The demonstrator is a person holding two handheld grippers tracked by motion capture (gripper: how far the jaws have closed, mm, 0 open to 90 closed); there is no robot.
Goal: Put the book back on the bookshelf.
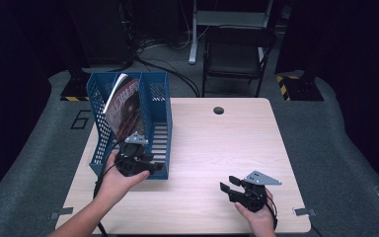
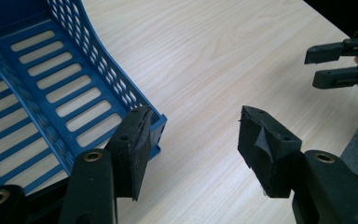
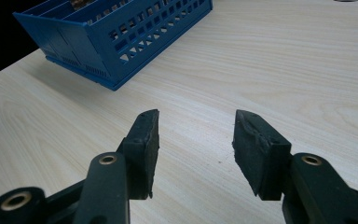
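A blue slotted file rack (image 1: 156,98) stands on the left part of the wooden table (image 1: 217,143), with a magazine (image 1: 126,103) leaning in its left compartment. My left gripper (image 1: 150,167) hovers at the rack's near right corner. In the left gripper view this gripper (image 2: 193,116) is open, one jaw over the corner of the rack (image 2: 65,88) and the other over bare wood, with nothing between them. My right gripper (image 1: 228,183) is held at the front right of the table. It (image 3: 196,116) is open and empty above the wood, pointing toward the rack (image 3: 116,32).
A round cable hole (image 1: 218,110) lies near the table's far edge. A dark chair (image 1: 237,54) and cables sit on the floor beyond the table. The right gripper (image 2: 340,65) appears far off in the left gripper view.
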